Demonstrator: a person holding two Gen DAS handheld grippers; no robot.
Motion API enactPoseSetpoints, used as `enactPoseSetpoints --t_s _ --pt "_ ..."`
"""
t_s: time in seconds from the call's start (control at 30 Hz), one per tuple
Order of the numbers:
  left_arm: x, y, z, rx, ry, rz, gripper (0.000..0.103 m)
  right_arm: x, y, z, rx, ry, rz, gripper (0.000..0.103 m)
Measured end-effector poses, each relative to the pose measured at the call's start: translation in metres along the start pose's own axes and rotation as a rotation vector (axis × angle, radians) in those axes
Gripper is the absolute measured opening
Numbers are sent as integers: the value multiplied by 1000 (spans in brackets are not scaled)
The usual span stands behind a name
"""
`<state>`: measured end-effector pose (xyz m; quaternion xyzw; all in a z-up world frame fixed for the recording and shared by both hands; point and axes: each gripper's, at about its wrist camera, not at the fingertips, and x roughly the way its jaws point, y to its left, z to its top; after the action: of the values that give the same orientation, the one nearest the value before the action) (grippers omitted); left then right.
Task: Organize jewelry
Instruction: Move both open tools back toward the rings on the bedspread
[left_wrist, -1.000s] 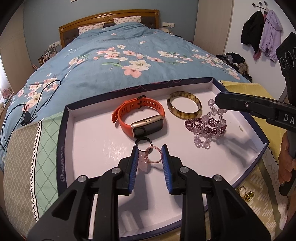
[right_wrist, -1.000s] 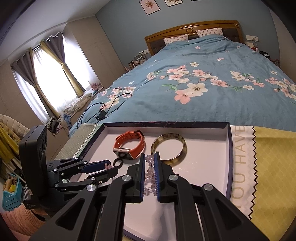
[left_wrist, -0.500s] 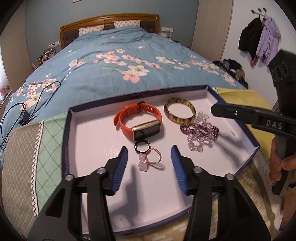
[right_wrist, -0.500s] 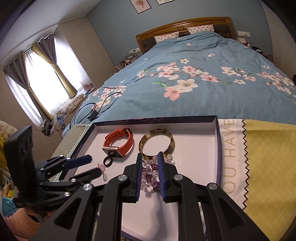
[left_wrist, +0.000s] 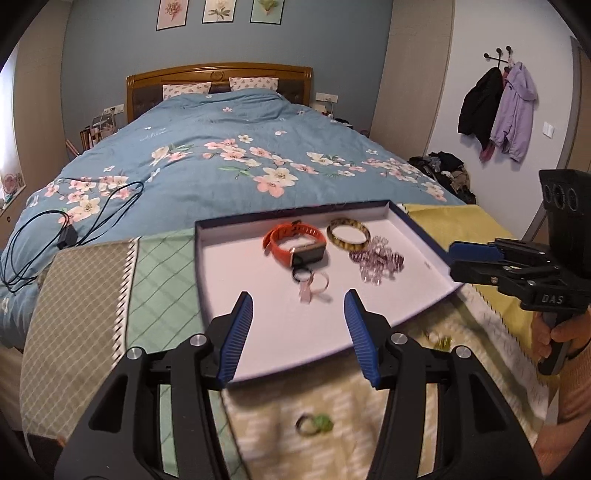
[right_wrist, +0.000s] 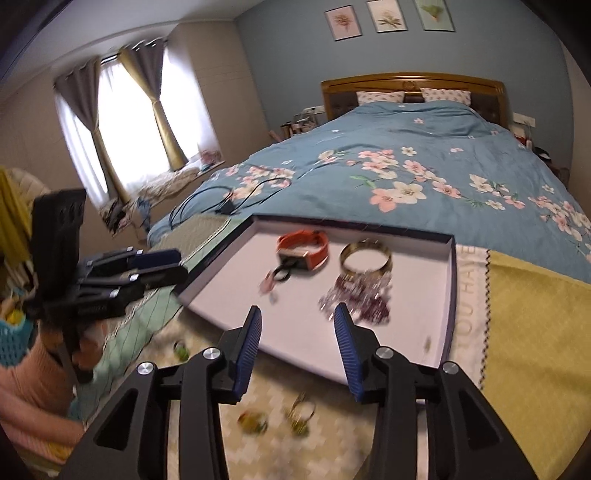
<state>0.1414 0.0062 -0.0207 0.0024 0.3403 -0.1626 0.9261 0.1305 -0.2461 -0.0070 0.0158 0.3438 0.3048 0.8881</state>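
Note:
A shallow white tray with a dark blue rim (left_wrist: 207, 280) (right_wrist: 448, 295) lies on the bed's foot. In it are an orange smartwatch (left_wrist: 291, 240) (right_wrist: 304, 247), a tortoiseshell bangle (left_wrist: 348, 229) (right_wrist: 365, 256), a purple bead bracelet (left_wrist: 376, 260) (right_wrist: 360, 295), a black ring (left_wrist: 300, 274) and a pink bracelet with a charm (left_wrist: 314, 286). My left gripper (left_wrist: 298, 334) is open and empty, above the tray's near edge. My right gripper (right_wrist: 297, 343) is open and empty, also at the near edge. A green ring (left_wrist: 314, 424) (right_wrist: 253, 422) and gold earrings (right_wrist: 301, 413) (left_wrist: 439, 339) lie on the cloth outside the tray.
A patterned cloth (left_wrist: 85, 302) (right_wrist: 524, 314) covers the bed's foot under the tray. A black cable (left_wrist: 66, 229) lies on the blue floral duvet (left_wrist: 229, 155) to the left. Coats (left_wrist: 498, 110) hang on the right wall.
Both grippers have opened wide and pulled back from the tray. The left let go of the pink bracelet and the right let go of the purple bead bracelet; both now lie in the tray.

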Motion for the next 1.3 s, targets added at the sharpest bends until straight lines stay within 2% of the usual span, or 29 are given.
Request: enactPoseSetpoints --t_s 0.23,0.57,0.93,1.1,1.3 --pt "-21 1 -35 18 30 -13 51 -5 17 -36 -3 58 19 39" --pt "-26 -9 -66 41 73 -42 51 0 28 -73 9 128 6 39" --pt "-20 -20 -69 58 87 -71 51 19 39 -67 -20 164 -25 35" --pt "-15 -39 -68 91 94 -129 51 4 27 -62 12 101 -51 34" --pt "2 -77 -63 160 108 -209 51 8 12 -62 35 122 -94 32"
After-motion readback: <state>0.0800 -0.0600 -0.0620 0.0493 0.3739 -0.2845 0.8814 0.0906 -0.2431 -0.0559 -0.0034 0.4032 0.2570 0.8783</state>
